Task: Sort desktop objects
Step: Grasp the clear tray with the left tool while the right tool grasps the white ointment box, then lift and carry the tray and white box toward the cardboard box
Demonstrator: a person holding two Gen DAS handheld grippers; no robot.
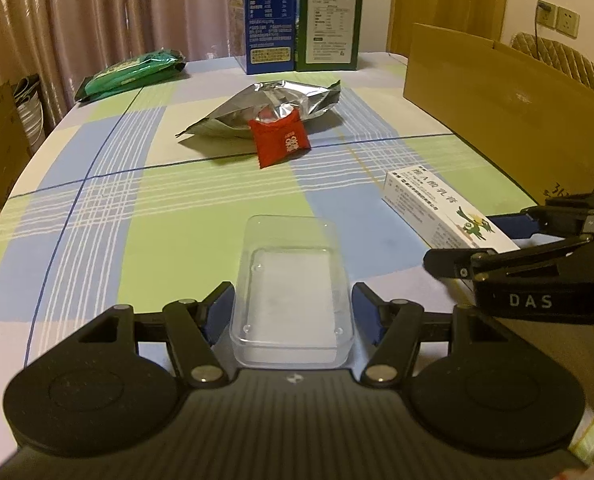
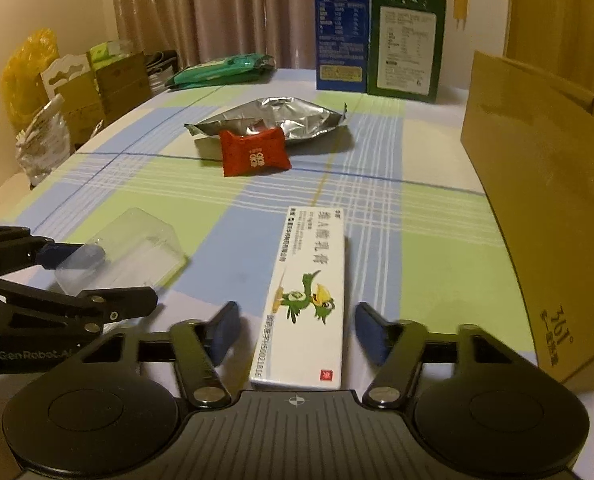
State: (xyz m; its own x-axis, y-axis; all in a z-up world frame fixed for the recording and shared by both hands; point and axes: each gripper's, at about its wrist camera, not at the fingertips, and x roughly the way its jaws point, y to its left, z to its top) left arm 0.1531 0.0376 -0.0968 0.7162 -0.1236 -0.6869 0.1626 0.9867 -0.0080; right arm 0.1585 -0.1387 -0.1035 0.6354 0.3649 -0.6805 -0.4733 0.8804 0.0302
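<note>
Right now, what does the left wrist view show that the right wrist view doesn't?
Only the left wrist view: a wall socket with a plugged cable, a woven chair back, and the left tool with the clear plastic box between its pads.

Only the right wrist view: a yellow bag and stacked cartons beside the table, and the right tool astride the white ointment box, gaps on both sides.

Both: red pouch, silver foil bag, green packet, blue carton, green carton, cardboard box.
</note>
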